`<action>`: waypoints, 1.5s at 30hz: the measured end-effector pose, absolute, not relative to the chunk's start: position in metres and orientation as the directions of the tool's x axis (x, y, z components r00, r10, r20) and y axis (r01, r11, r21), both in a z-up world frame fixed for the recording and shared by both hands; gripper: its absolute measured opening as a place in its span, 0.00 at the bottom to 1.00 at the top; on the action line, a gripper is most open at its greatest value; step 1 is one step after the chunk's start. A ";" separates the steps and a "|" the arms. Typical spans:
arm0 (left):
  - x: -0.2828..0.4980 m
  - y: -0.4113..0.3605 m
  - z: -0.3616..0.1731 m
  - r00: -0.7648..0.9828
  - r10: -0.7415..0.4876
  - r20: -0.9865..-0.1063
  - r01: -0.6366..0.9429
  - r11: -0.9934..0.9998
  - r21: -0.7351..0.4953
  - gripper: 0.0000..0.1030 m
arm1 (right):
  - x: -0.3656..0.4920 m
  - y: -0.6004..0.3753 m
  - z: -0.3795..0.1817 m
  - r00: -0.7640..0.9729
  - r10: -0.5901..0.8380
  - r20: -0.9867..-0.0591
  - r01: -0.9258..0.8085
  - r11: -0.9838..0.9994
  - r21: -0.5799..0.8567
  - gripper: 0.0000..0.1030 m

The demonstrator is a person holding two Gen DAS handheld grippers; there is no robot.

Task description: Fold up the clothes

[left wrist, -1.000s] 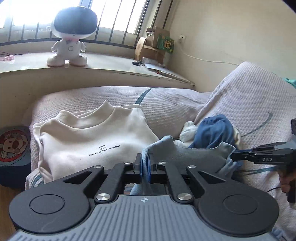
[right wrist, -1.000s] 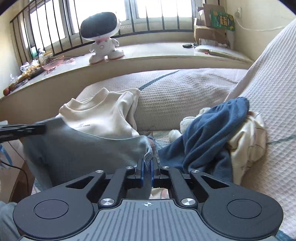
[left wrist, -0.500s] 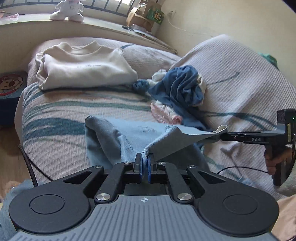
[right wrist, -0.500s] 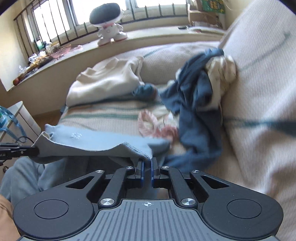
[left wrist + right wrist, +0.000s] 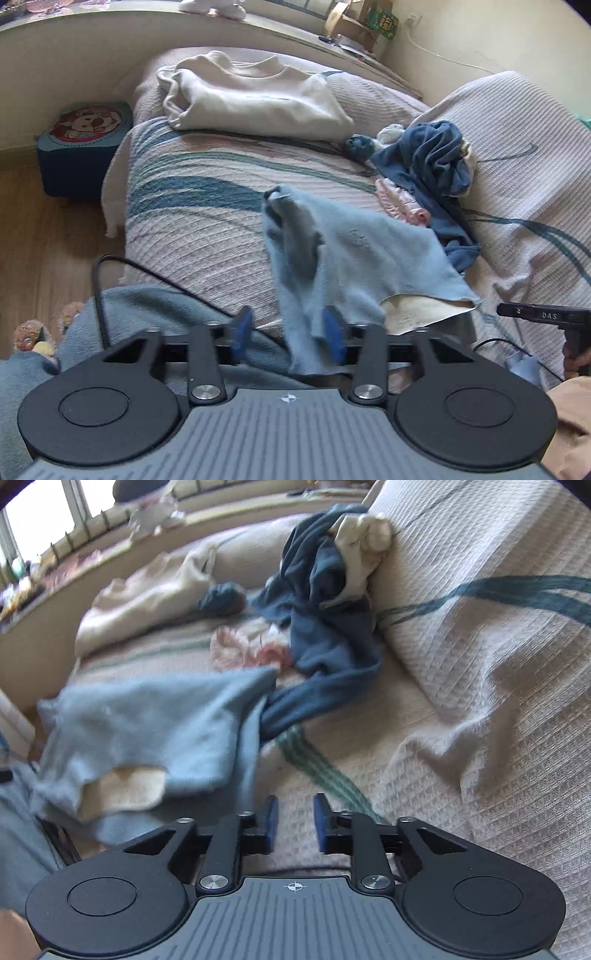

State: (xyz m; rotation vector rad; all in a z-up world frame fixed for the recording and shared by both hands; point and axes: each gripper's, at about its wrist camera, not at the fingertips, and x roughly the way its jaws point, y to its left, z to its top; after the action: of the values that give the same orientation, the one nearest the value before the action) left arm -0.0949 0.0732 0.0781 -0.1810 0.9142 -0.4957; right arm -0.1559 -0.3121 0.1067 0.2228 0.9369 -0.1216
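Step in hand: release of the garment onto the sofa seat, judged from both grippers letting go at once.

Left gripper (image 5: 288,334), bottom centre of the left wrist view: jaws opening, blue pads spread. A hanging fold of the light blue garment (image 5: 354,254) drapes between them and lies against the right-hand pad, but nothing pinches it.

Right gripper (image 5: 294,823), bottom centre of the right wrist view: jaws opening, a clear gap, nothing between them. The garment's edge sits just left of the left pad.

The garment lies in the centre of the left view, on the striped sofa cover (image 5: 192,206), one end spilling off the near edge toward the person's lap. Its long axis appears to run from lower left to mid right of that frame; the neck opening, showing a cream lining, points toward the lower right. Motion blur makes the outline uncertain.

Next move, in my judgement: smooth it flat, then regrip an edge for the first fold.

Farther back: a heap of dark blue clothes (image 5: 436,158) at mid right, a cream sweatshirt (image 5: 255,99) at upper centre.
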 end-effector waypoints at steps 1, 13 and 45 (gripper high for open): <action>-0.093 0.067 0.081 0.515 -0.486 -0.707 0.347 0.872 -0.346 0.62 | -0.153 -0.309 0.112 0.609 0.013 -0.793 0.190 0.968 0.163 0.30; -0.052 0.016 0.040 0.424 -0.475 -0.771 0.336 0.873 -0.353 0.30 | -0.099 -0.278 0.078 0.581 0.078 -0.810 0.184 0.957 0.224 0.48; -0.061 0.033 0.053 0.458 -0.393 -0.798 0.304 0.912 -0.275 0.59 | -0.101 -0.290 0.090 0.647 0.065 -0.759 0.177 0.956 0.233 0.66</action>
State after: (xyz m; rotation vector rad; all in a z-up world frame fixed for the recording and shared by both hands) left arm -0.0608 0.0329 0.0531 -0.0980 1.0080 -0.4298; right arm -0.1009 -0.2903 0.0904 0.2996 0.8677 -0.0651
